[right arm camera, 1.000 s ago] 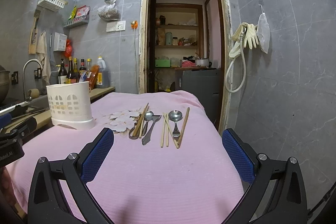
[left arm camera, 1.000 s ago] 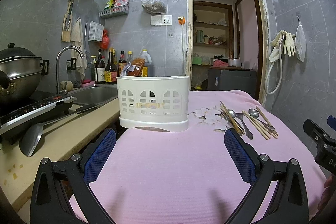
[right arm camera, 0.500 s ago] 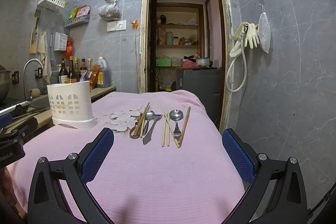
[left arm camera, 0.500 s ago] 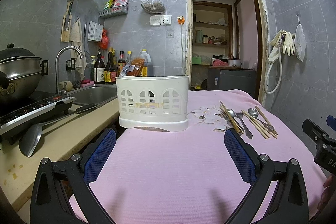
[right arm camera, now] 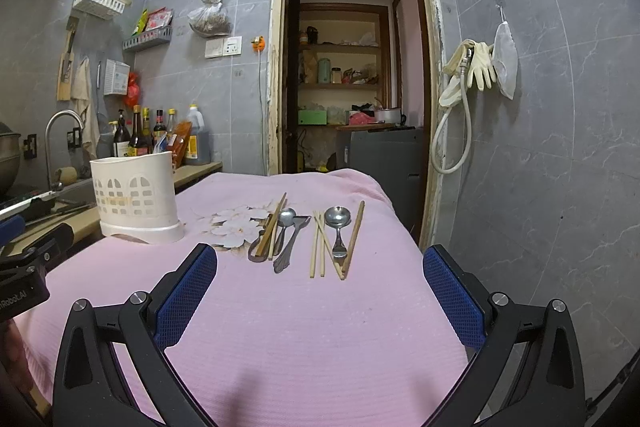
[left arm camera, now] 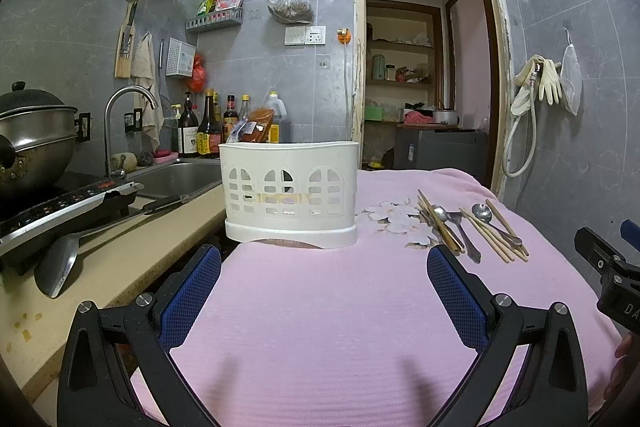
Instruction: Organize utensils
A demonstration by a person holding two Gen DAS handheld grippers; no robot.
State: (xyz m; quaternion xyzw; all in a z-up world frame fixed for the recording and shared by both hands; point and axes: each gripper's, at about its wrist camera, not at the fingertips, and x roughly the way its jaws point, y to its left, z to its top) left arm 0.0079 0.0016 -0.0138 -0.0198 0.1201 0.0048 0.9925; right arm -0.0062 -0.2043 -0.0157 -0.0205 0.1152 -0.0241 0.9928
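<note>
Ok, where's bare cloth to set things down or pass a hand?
Free: the near pink cloth in front of both open grippers, and the strip between the white holder and the utensils. Crowded: the spoons and chopsticks lying mid-cloth, toward its right edge.

Utensil holder [right arm camera: 135, 201] left on the cloth [right arm camera: 304, 323], chopsticks [right arm camera: 318, 247] and spoons [right arm camera: 337, 223] to its right.

The left gripper [left arm camera: 324, 267] hovers with jaws spread wide above the pink cloth [left arm camera: 320, 327]. The white utensil holder [left arm camera: 290, 193] stands at its left edge; chopsticks and spoons [left arm camera: 468, 227] lie toward the right edge.
</note>
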